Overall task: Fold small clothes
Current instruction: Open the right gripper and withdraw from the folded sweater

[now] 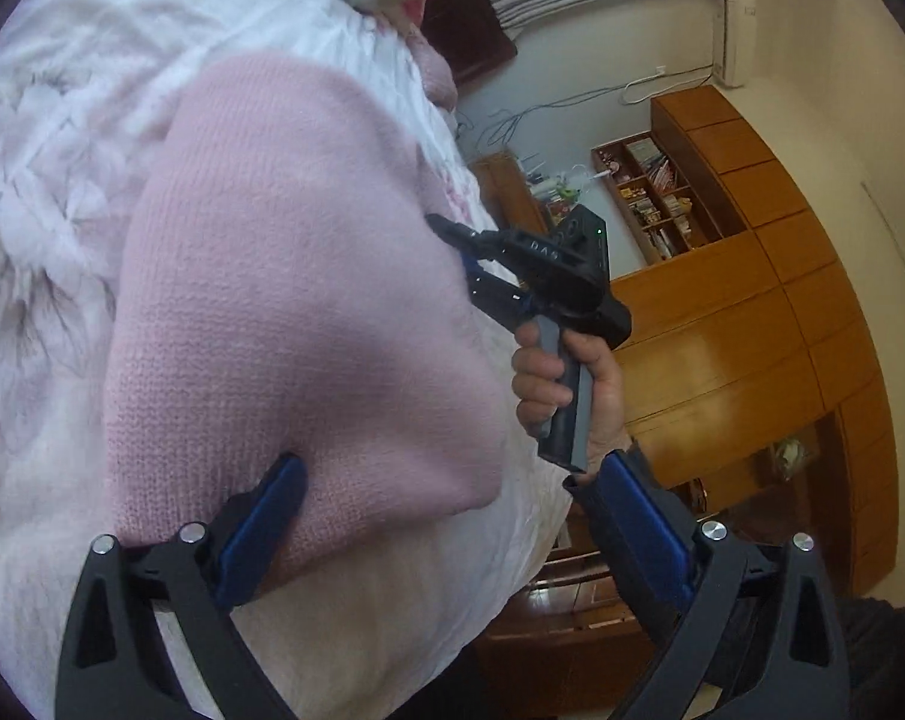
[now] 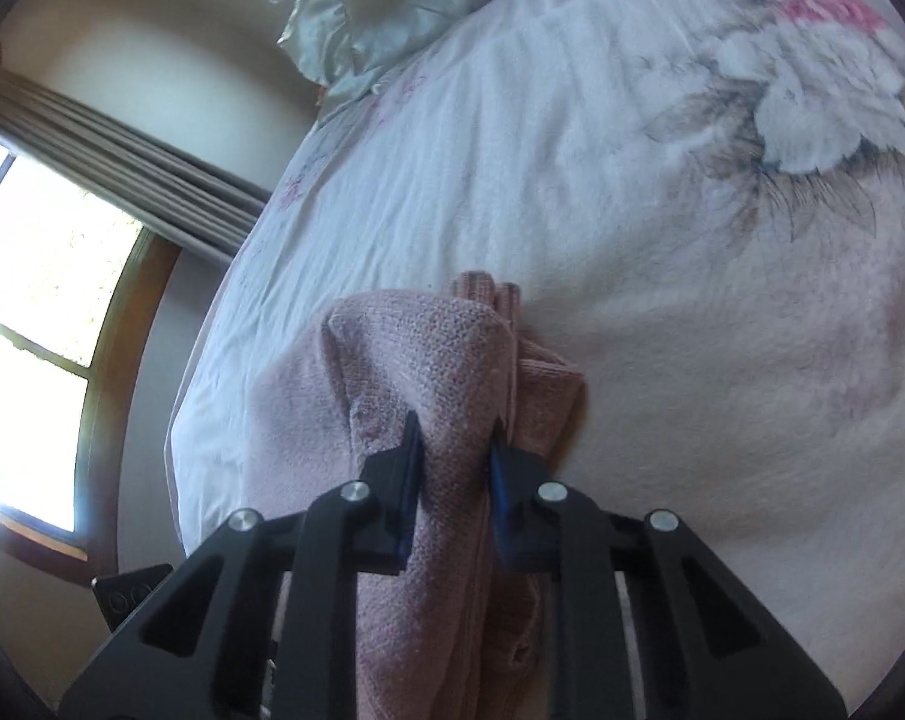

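Note:
A pink knit garment lies spread on the flower-print bed cover. My left gripper stands open wide at its near edge. The left finger rests against the knit, and the right finger hangs past the bed's edge. At the garment's far right edge my right gripper pinches the fabric, with a hand on its handle. The right wrist view shows the right gripper shut on a bunched fold of the pink garment, lifted slightly off the bed cover.
A satin pillow lies at the head of the bed. Past the bed's edge stand a wooden wardrobe and a shelf of small items. A window with grey curtains lies on the other side.

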Action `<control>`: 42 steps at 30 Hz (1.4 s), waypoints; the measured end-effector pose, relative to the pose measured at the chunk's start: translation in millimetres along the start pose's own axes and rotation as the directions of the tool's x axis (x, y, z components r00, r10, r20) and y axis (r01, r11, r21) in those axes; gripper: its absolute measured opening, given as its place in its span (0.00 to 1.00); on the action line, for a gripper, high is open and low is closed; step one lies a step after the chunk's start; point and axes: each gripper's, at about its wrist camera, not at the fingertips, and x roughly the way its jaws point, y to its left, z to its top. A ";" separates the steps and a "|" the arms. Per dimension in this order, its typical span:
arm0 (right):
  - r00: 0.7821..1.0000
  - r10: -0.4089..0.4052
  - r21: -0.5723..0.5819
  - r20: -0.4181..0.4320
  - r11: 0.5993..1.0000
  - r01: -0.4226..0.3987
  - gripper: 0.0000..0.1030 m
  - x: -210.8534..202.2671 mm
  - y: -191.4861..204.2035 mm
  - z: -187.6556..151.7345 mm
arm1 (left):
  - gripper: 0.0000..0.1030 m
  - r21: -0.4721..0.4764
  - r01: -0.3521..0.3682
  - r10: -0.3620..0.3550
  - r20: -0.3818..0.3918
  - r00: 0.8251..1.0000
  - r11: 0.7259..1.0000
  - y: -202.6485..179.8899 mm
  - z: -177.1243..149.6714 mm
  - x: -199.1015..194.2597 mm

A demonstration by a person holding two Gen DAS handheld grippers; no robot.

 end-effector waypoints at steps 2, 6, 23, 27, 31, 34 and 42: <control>0.999 0.029 0.069 -0.014 0.997 -0.028 0.34 7.5 -15.8 -0.2 | 0.96 0.000 -0.012 0.012 -0.025 1.000 1.000 -2.2 1.6 6.3; 0.999 0.035 0.016 0.033 0.999 -0.036 0.42 -24.3 -2.1 -1.9 | 0.96 0.024 0.079 -0.079 -0.017 0.997 0.997 -35.6 24.7 -17.5; 0.994 0.103 -0.054 -0.026 0.993 -0.105 0.12 -18.8 16.6 -5.8 | 0.92 -0.060 0.111 -0.112 -0.012 0.994 0.992 10.4 145.8 14.6; 0.977 0.185 -0.168 -0.101 0.965 -0.200 0.18 -34.1 55.4 -46.3 | 0.93 0.026 0.168 -0.168 -0.035 0.985 0.985 -9.8 112.2 -7.0; 0.990 0.054 -0.159 -0.128 0.984 -0.075 0.00 -9.3 31.2 -65.3 | 0.91 -0.010 0.052 -0.053 -0.086 0.995 0.999 18.9 98.3 14.4; 0.988 0.103 -0.046 -0.112 0.993 -0.109 0.00 -12.0 1.9 -61.4 | 0.88 -0.045 0.062 -0.064 -0.063 0.996 0.997 28.0 95.0 18.4; 0.983 0.132 -0.189 -0.126 0.970 -0.154 0.08 -61.4 56.6 -100.8 | 0.91 0.019 0.089 -0.089 -0.030 0.996 0.996 -10.9 58.8 -28.1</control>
